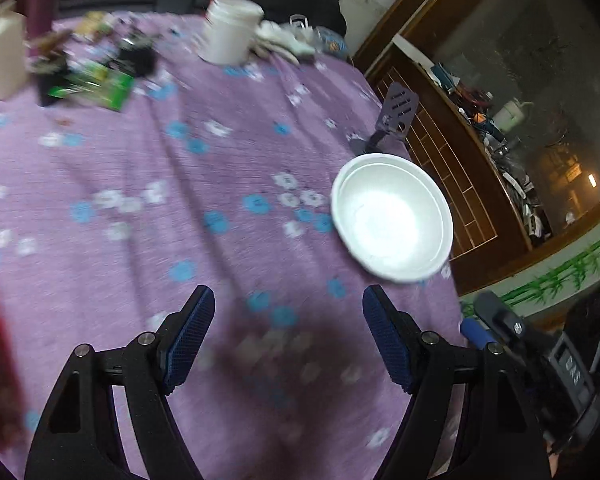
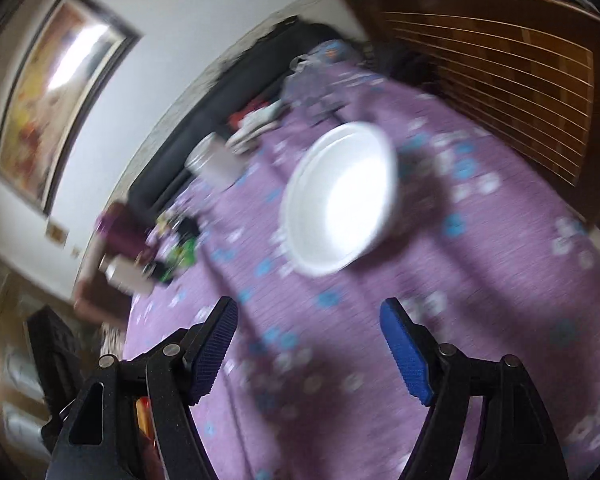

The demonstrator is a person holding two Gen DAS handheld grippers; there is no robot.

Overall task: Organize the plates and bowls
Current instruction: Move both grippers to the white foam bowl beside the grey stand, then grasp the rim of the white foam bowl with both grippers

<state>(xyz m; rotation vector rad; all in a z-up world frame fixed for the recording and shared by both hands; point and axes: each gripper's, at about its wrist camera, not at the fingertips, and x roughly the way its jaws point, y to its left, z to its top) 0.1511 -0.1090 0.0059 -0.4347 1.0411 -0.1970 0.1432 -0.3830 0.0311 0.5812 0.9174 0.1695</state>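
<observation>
White bowl (image 1: 392, 216) (image 2: 340, 200) sits near the cloth's (image 1: 180, 200) edge, by a spatula (image 1: 396, 114). Looks light, thin-walled, slick; rim is the likely hold. Left gripper (image 1: 288, 312) and right gripper (image 2: 308, 324) spread, empty.

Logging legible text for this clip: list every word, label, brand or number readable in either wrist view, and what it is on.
None can be read.
Green packet: print too blurred.
White tub: no label legible.
Cream bottle: no readable text.
Dark device with small display at the frame edge: marks too small.
White bowl: plain.
Framed picture: blurred, no lettering.
</observation>
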